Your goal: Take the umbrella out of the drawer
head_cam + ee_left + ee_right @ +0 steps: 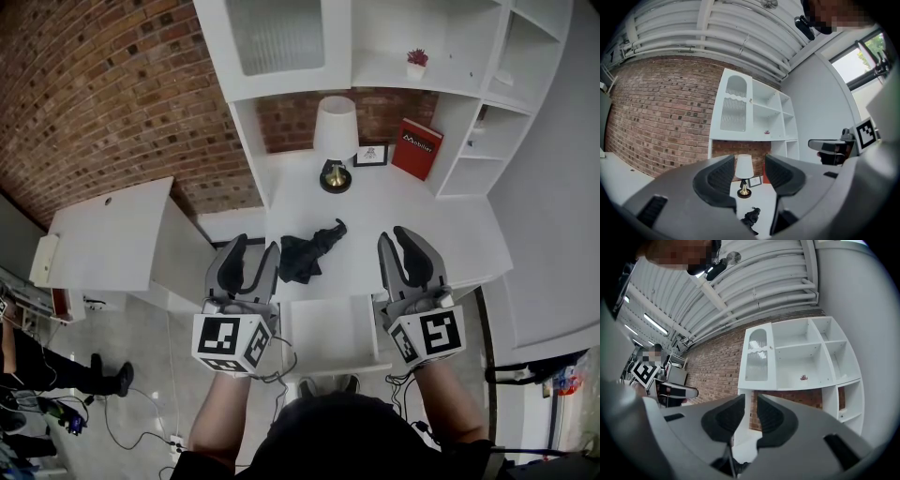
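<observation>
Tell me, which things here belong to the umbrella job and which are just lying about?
Job: umbrella, lying on the desk; drawer; left gripper and right gripper, both empty.
Lying about: lamp; red book; picture frame; small plant.

On the white desk (427, 220) I see a lamp (335, 131) with a white shade standing at the back, near the brick wall (103, 94). A small framed picture (371, 155) sits just beside it, and a red book (417, 148) leans further right. A little potted plant (416, 62) stands on the shelf (384, 73) above. A low white cabinet (103, 234) stands off to the left.
</observation>
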